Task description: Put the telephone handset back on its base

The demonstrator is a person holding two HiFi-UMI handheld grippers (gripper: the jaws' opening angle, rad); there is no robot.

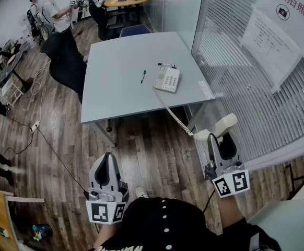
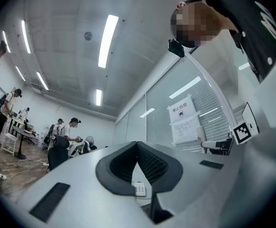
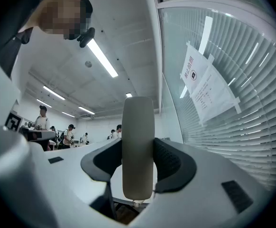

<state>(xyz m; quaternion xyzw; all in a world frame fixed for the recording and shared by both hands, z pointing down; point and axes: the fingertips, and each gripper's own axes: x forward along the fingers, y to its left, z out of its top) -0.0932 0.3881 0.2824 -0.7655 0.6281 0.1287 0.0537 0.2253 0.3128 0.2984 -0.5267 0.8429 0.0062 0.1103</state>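
Right gripper [image 1: 222,136] is clamped on the cream telephone handset [image 1: 224,124], its jaws spread wide around the middle of the handset's body, held over the wooden floor [image 1: 141,140] off the near right corner of the grey table [image 1: 120,72]. A coiled cord [image 1: 172,111] runs from the handset up to the telephone base [image 1: 167,79], which sits well apart on the table beside a pen [image 1: 143,76]. Left gripper [image 1: 108,158] hangs lower left with its jaw tips together and nothing between them.
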